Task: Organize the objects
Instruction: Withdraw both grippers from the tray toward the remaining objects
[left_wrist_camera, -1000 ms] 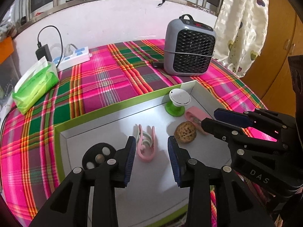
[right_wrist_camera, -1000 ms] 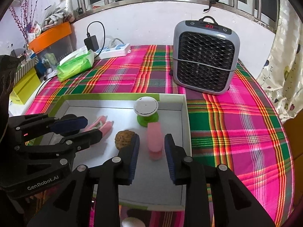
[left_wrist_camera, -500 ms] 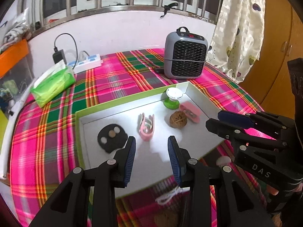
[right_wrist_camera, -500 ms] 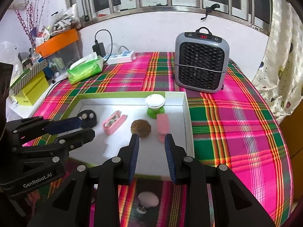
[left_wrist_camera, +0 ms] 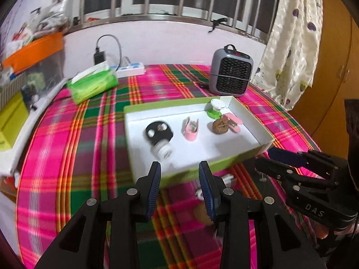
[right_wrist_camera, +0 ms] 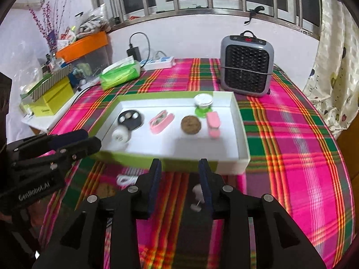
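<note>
Both tongs pulled back off tray [right_wrist_camera: 243, 154]; right tongs [right_wrist_camera: 180, 183] just opened wider, empty; white spool [right_wrist_camera: 121, 135] now inside.

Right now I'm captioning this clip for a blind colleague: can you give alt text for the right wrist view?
A white tray with green sides sits on a plaid tablecloth, holding a black disc, white roll, pink case, walnut, pink clip and green-based cup. The right gripper hangs open and empty before it, the left gripper alongside; a grey heater stands behind.
</note>
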`<state>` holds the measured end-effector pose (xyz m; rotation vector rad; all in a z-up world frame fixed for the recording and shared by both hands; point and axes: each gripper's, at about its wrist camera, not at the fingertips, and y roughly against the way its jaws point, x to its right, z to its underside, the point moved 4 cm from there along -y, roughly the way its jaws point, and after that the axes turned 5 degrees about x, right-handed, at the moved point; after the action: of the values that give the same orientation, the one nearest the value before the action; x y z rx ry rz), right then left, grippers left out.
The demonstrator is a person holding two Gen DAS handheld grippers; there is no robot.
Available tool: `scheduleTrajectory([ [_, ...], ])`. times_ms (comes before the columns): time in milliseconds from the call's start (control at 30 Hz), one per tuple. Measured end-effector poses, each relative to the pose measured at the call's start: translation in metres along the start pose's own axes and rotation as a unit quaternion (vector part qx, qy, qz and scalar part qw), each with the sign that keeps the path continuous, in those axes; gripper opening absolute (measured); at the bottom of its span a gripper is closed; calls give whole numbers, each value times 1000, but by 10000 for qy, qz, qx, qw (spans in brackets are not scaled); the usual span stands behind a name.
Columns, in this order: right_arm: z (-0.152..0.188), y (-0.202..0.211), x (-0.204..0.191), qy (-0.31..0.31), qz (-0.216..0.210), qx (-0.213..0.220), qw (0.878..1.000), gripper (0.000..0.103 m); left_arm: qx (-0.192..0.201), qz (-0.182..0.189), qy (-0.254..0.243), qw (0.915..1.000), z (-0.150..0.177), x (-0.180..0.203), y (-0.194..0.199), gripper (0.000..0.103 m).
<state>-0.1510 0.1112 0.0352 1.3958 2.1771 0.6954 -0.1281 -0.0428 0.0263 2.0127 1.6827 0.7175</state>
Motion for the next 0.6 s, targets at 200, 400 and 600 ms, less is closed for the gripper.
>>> scheduleTrajectory([
  [200, 18, 3, -22, -11, -305, -110, 9995, 38, 6, -86, 112, 9999, 21, -9, 15, 33],
  [400, 30, 1, -37, -167, -492, -182, 9985, 51, 14, -79, 153, 9999, 36, -12, 28, 33],
  [600, 39, -2, -53, -3, -392, -273, 9989, 51, 7, -11, 240, 9997, 47, -18, 34, 33],
])
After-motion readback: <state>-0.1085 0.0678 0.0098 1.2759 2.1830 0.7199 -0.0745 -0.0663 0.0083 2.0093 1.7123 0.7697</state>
